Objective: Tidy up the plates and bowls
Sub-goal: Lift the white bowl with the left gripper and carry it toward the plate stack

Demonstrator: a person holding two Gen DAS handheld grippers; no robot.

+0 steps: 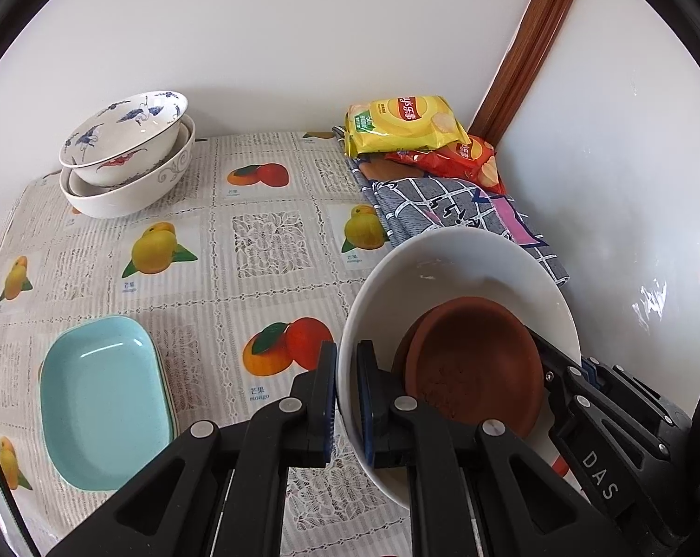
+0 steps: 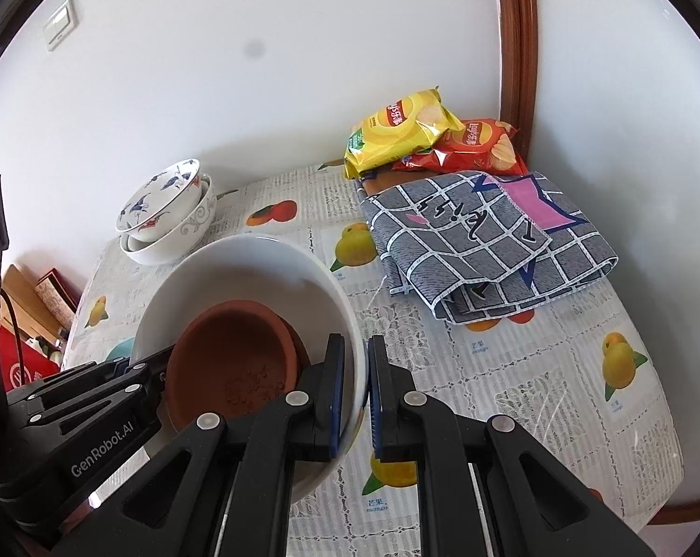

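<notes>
A large white bowl (image 1: 447, 269) holds brown clay dishes (image 1: 475, 362) and is lifted above the table. My left gripper (image 1: 346, 390) is shut on the bowl's left rim. My right gripper (image 2: 355, 394) is shut on the bowl's (image 2: 238, 264) right rim, with the brown dishes (image 2: 234, 357) inside. A stack of patterned bowls (image 1: 127, 153) stands at the back left, also in the right wrist view (image 2: 169, 218). Light blue rectangular plates (image 1: 104, 399) lie stacked at the front left.
The table has a fruit-print cloth (image 1: 262, 232). A folded checked cloth (image 2: 489, 241) lies at the right, with a yellow chip bag (image 2: 401, 130) and a red chip bag (image 2: 475, 148) behind it by the wall. Boxes (image 2: 34, 297) sit beyond the left table edge.
</notes>
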